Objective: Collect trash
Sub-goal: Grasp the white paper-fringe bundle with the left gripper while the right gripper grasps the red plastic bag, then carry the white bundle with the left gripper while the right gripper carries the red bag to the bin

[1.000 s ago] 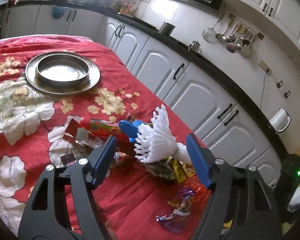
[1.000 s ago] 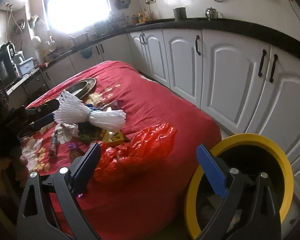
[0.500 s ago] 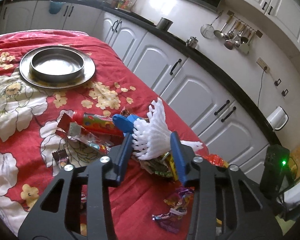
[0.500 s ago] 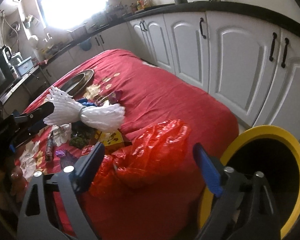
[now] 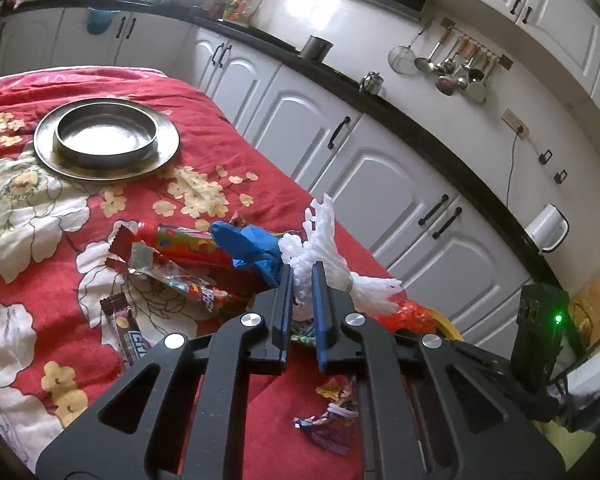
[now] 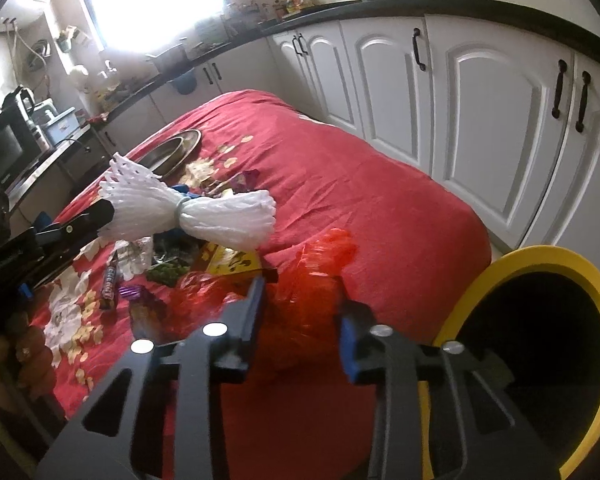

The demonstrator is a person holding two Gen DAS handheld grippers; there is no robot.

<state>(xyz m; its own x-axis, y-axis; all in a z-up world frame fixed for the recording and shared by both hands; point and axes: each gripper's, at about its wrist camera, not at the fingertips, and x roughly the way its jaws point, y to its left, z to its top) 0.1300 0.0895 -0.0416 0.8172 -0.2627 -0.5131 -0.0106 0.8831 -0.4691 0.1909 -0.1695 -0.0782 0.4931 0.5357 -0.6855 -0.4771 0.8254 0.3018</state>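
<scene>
My left gripper (image 5: 302, 272) is shut on a white foam net (image 5: 320, 240), tied in the middle, held just above the pile of wrappers on the red flowered cloth (image 5: 40, 248). The net also shows in the right wrist view (image 6: 188, 212), with the left gripper (image 6: 104, 216) clamped on its left end. My right gripper (image 6: 300, 296) is partly closed around a crumpled red plastic bag (image 6: 312, 276) at the table's near edge; whether it grips is unclear. A yellow-rimmed black bin (image 6: 540, 360) stands at the lower right.
Candy wrappers (image 5: 188, 284), a blue wrapper (image 5: 248, 244), a chocolate bar (image 5: 128, 332) and a purple wrapper (image 5: 332, 416) lie on the cloth. A steel plate with a bowl (image 5: 106, 136) sits at the far end. White cabinets (image 6: 480, 112) run along the right.
My left gripper has closed on the white foam net. My right gripper has moved forward to the red bag and its jaws have narrowed around it.
</scene>
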